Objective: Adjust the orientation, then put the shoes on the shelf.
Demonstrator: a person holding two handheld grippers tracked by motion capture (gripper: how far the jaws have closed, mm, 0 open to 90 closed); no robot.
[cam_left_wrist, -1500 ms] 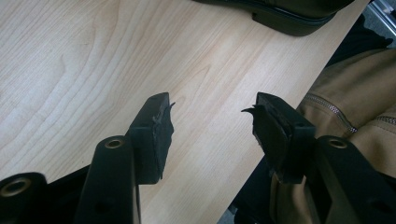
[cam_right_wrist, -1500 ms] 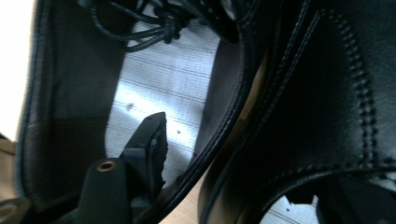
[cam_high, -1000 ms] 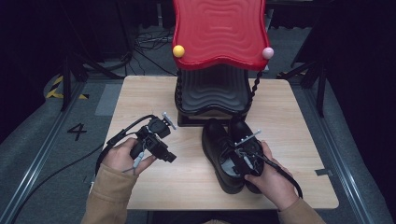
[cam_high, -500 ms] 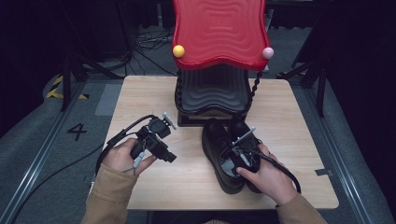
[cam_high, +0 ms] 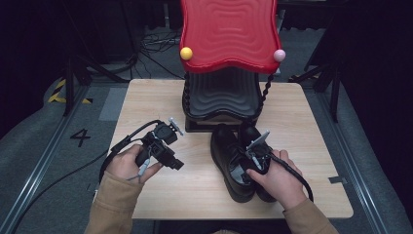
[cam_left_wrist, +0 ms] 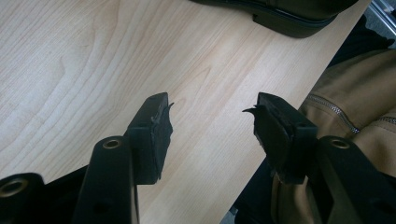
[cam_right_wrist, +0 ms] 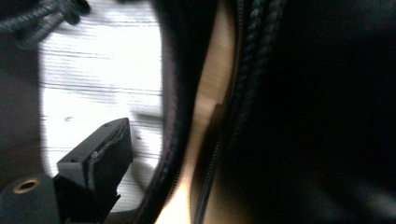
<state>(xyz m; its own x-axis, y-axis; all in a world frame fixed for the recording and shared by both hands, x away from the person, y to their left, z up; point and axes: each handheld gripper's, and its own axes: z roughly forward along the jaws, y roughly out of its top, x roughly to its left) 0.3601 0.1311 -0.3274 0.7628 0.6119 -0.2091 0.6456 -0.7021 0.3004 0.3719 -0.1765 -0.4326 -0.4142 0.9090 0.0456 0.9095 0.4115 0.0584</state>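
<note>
Item: pair of black shoes (cam_high: 233, 163), side by side on worktop (cam_high: 204, 192), right of centre, just in front of black base of red wavy stand (cam_high: 228, 34).

My right tongs (cam_high: 251, 155): at shoe openings, one jaw inside left shoe, collar edge between jaws; jaws just been opening, now wide, pads not pressing.

My left tongs (cam_left_wrist: 210, 119): wide, empty, over bare worktop, well apart from shoes, near front edge.

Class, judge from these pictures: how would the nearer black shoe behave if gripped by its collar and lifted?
The black shoe looks like stiff leather with a solid heel, so it would probably keep its shape. Lifted by the collar, its toe would likely dip. Its glossy surface may prove slippery.
</note>
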